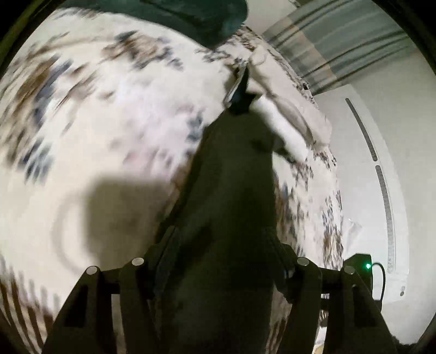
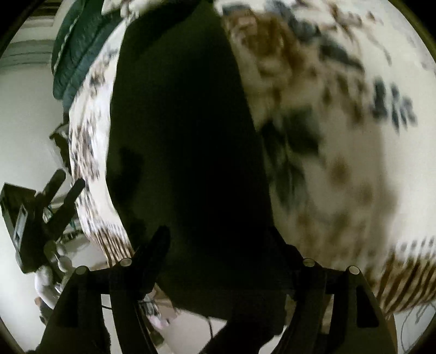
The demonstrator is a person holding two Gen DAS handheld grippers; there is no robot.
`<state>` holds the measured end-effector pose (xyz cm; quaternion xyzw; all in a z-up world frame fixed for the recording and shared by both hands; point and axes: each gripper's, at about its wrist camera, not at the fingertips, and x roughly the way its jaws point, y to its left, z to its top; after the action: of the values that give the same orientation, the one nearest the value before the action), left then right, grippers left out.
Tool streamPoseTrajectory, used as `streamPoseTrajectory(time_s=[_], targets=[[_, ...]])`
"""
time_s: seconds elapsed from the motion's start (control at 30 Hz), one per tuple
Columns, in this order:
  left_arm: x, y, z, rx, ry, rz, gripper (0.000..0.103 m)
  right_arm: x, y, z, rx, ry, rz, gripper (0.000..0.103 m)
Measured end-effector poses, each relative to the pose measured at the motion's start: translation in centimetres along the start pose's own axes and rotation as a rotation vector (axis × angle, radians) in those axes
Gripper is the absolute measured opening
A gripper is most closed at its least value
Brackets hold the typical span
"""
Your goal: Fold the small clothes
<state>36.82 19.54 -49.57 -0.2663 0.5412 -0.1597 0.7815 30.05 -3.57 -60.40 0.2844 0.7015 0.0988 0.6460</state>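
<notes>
A dark garment (image 1: 231, 204) fills the middle of the left wrist view, from the gripper's base up to a narrow point, and hides both fingers. In the right wrist view the same dark cloth (image 2: 185, 136) hangs in front of the camera. It covers my right gripper except one finger (image 2: 155, 245) at the left, so its grip is hidden. At the far left of that view a hand holds my left gripper (image 2: 70, 178), whose two fingers stand apart with light between them. Both views are blurred.
A bed with a white flowered cover (image 1: 95, 122) lies underneath. A teal garment (image 1: 201, 19) and a pale folded cloth (image 1: 286, 95) rest at its far side. A striped curtain (image 1: 340, 49), a white wall and a black box with a green light (image 1: 359, 265) stand to the right.
</notes>
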Motion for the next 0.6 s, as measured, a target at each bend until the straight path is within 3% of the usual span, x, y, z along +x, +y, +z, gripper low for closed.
streamPoseTrajectory(time_s=[0.2, 0.37, 0.43, 0.47, 0.5, 0.6], targets=[[7.3, -3.0, 7.6, 0.103, 0.032, 0.078, 0.059, -0.6, -1.1, 10.5, 0.028, -0.101, 0.028, 0.073], [14.9, -4.2, 12.0, 0.175, 0.093, 0.155, 0.059, 0.3, -3.1, 19.2, 0.052, -0.094, 0.035, 0.073], [16.9, -4.2, 13.5, 0.193, 0.067, 0.214, 0.056, 0.6, -3.6, 21.8, 0.045, -0.086, 0.021, 0.073], [17.0, -4.0, 14.2, 0.187, 0.044, 0.231, 0.047, 0.8, -3.8, 23.0, 0.037, -0.083, 0.013, 0.073], [16.9, -3.1, 15.0, 0.153, 0.018, 0.256, 0.047, 0.9, -4.0, 23.9, 0.029, -0.079, 0.008, 0.073], [16.5, 0.4, 16.5, -0.018, 0.008, 0.174, 0.047, 1.0, -3.9, 27.5, 0.002, -0.069, 0.009, 0.073]])
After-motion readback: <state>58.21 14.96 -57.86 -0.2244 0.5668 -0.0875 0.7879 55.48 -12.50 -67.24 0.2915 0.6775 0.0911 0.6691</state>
